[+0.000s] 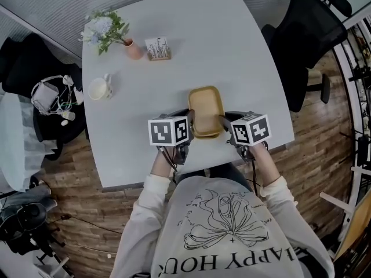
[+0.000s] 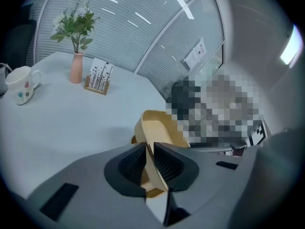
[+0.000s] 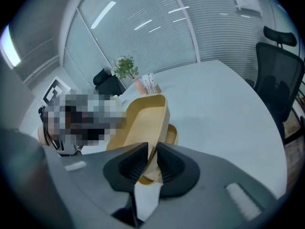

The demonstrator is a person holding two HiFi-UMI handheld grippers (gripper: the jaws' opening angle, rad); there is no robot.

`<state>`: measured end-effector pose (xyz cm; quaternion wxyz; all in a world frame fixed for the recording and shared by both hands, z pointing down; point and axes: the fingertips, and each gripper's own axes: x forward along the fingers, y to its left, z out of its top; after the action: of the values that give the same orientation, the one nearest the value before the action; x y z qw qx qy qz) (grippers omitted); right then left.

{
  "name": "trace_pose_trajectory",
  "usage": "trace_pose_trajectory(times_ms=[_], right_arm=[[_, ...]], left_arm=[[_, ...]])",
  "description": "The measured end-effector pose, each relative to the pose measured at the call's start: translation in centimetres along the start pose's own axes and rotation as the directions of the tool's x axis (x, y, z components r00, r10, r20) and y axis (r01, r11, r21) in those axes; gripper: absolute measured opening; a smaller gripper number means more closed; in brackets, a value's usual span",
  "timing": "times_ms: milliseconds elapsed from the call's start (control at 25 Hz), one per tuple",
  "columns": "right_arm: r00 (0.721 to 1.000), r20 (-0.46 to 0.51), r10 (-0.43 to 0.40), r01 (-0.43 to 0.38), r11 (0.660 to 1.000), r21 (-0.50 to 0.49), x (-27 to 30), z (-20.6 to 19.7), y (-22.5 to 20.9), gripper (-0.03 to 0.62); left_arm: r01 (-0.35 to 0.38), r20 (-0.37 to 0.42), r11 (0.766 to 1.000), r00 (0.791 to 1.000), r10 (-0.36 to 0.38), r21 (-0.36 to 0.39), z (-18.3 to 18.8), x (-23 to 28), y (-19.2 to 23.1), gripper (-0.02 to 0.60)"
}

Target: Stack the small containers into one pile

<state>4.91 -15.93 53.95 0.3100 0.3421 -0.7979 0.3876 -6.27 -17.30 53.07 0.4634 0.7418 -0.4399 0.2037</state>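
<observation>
A tan rectangular container (image 1: 206, 112) sits near the table's front edge, nested in a second tan container whose rim (image 3: 172, 134) peeks out beneath it. My left gripper (image 1: 191, 120) is at its left end, shut on the rim wall (image 2: 149, 151). My right gripper (image 1: 224, 121) is at the right end. Its jaws stand on either side of the wall (image 3: 152, 152), which lies loosely between the pads, so this gripper is open. In the left gripper view the container (image 2: 159, 130) tilts upward beyond the jaws.
On the white table (image 1: 232, 51) stand a mug (image 1: 99, 88) at the left, a pink vase with flowers (image 1: 133, 50) and a small card stand (image 1: 157, 48) at the back. A black office chair (image 1: 307, 39) stands at the right. A chair with headphones (image 1: 46, 94) is left.
</observation>
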Motion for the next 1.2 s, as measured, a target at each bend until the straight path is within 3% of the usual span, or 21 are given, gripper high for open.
trace_pose_trajectory(times_ms=[520,680,840,1000,1200], right_arm=[[0.997,-0.061,-0.039,0.046,0.992,0.120,1.2,-5.3,-0.5,0.080],[0.997,-0.058,-0.049,0.056,0.991,0.118,1.6,-5.8,-0.1,0.175],[0.994,-0.028,-0.104,0.106,0.990,0.091,1.2,-5.5,-0.4,0.180],[0.994,-0.035,-0.102,0.105,0.991,0.082,1.2,-5.5,-0.4,0.181],[0.992,0.011,-0.126,0.124,0.989,0.076,1.3,-5.1,-0.5,0.110]], left_arm=[[-0.012,-0.087,0.998,0.996,0.018,0.063,-3.9,2.1,0.5,0.062],[-0.030,-0.057,0.997,0.998,0.034,0.068,-3.5,2.4,0.7,0.077],[-0.039,-0.018,0.996,0.999,0.040,0.079,-2.8,1.9,0.7,0.084],[-0.033,-0.028,0.996,0.999,0.035,0.082,-3.3,1.8,0.7,0.084],[-0.065,0.005,0.994,0.998,0.065,0.091,-4.1,1.7,0.5,0.084]])
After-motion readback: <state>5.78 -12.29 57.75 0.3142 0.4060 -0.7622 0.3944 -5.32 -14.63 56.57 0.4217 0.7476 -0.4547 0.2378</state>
